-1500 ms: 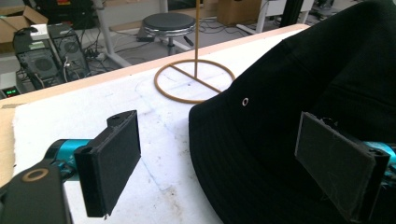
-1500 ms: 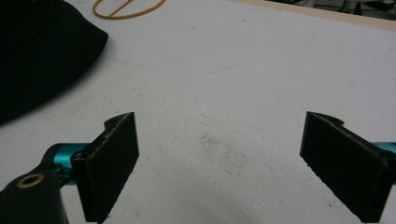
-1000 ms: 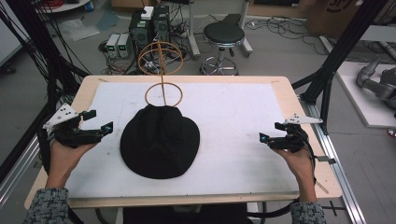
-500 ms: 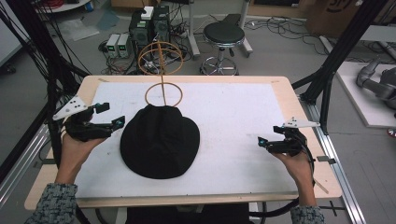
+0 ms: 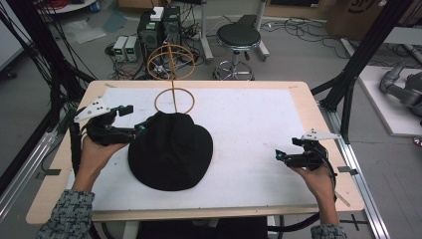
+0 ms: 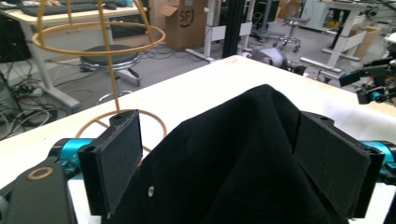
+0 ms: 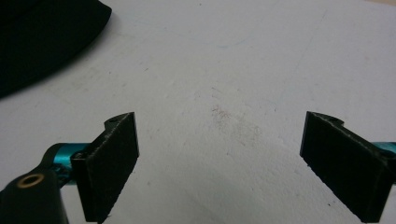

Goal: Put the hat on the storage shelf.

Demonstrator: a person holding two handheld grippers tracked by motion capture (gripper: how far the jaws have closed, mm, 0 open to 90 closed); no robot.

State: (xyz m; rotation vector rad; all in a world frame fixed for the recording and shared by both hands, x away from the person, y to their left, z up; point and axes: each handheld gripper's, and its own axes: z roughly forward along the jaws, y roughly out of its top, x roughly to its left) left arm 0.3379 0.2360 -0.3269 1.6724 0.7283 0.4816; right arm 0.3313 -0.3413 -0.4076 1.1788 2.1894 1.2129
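Left tongs [image 5: 134, 119] have reached the black hat [image 5: 171, 149] — carton [image 6: 180, 21] reads "SFJ".

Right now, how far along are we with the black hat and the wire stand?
Nothing looks finished: the black hat lies flat on the white mat, off the wire stand. In hand: the left tongs are open at the hat's edge, with the fabric between their jaws in the left gripper view, not clamped. The right tongs are open over bare mat. Gripping, lifting and placing probably remain.
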